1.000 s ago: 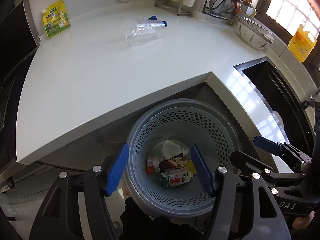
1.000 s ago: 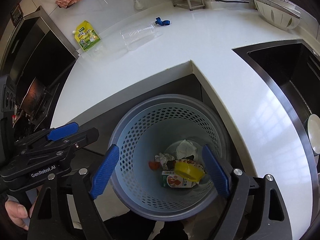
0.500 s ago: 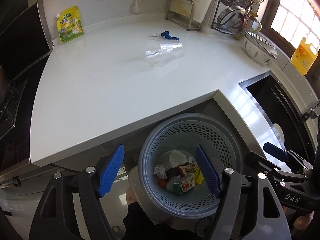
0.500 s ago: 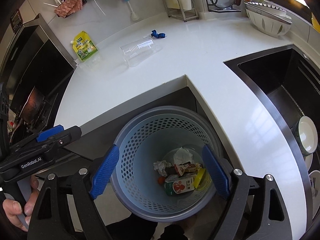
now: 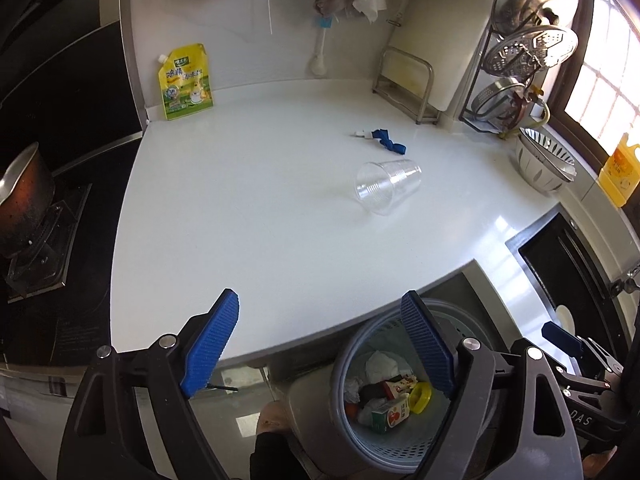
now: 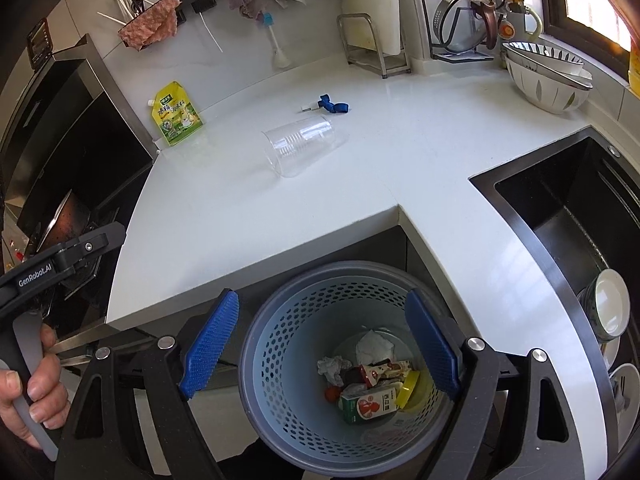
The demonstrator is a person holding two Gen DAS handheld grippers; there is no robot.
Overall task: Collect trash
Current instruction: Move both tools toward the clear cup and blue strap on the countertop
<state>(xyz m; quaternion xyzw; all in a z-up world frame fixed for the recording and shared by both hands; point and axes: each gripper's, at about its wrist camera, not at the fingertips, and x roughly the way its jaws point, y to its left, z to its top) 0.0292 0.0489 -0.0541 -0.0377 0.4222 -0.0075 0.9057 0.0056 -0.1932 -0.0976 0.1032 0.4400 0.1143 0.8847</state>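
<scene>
Left wrist: left hand-held gripper (image 5: 324, 344) opening, empty, clear cup (image 5: 387, 186) lying beyond, bin (image 5: 360, 432) below.

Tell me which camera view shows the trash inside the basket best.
The right wrist view: it looks straight down into the basket, showing the juice carton, wrappers and tissue unobstructed. In the left wrist view the basket sits low, partly hidden behind a tong finger.

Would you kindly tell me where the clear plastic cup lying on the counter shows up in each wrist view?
Left wrist: clear plastic cup lies right of centre, upper half.
Right wrist: cup lies just left of centre, upper half.
Shared landmark: the blue strap sits just behind it in both.
</scene>
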